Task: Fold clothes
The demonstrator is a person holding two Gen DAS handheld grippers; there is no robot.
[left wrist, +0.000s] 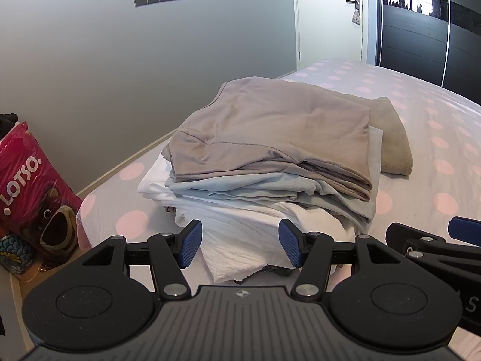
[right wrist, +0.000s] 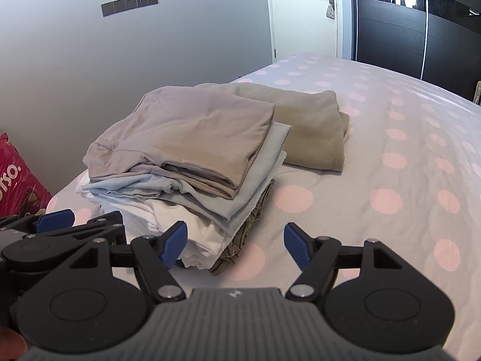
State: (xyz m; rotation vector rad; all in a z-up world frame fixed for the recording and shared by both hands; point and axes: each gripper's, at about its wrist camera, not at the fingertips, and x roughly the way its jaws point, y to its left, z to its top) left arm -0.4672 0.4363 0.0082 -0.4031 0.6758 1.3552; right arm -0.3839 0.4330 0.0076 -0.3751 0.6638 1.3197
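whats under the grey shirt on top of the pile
Under the grey shirt lie a light blue garment, then white cloth, then a dark olive piece on the bed. Their middles are covered.

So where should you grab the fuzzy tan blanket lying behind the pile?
Probably the folded tan fleece blanket is best pinched at its near right corner, coming from the right over the bare dotted bedsheet. That corner lies flat and free; its left side is tucked behind the stack of folded clothes.
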